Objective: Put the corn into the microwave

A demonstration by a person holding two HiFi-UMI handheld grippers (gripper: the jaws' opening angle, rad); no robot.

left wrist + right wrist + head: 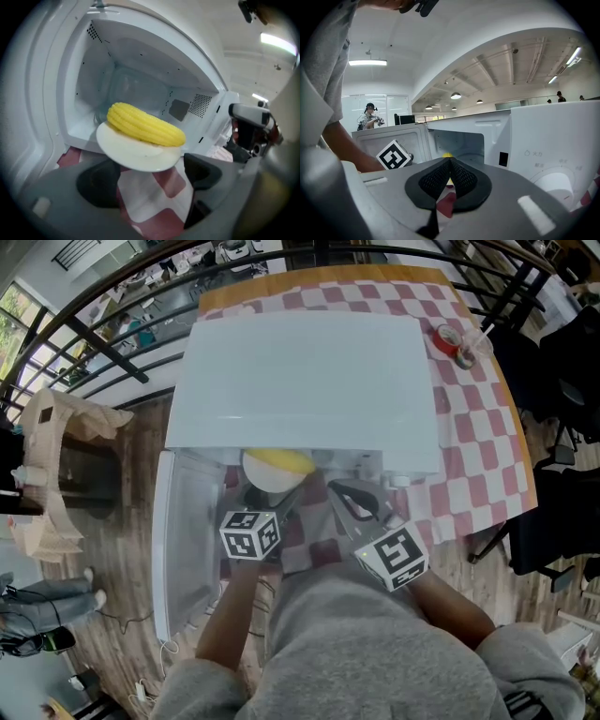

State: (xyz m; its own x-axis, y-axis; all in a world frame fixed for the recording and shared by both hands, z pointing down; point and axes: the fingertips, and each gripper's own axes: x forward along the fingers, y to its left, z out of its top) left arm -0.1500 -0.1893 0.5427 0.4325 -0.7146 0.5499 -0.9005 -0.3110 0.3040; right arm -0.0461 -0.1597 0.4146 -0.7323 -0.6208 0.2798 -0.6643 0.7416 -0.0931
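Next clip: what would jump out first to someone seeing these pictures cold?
The yellow corn on its white plate stands out, sitting at the mouth of the open white microwave, with the plate's near edge jutting past the sill. The left gripper is just in front of it, jaws wide apart and touching nothing. The right gripper is shut and empty off to the right.

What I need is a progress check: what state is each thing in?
microwave door: open.
plate: at the mouth of the microwave, front edge overhanging.
corn: lying on the plate.
left gripper: open, empty.
right gripper: shut, empty.
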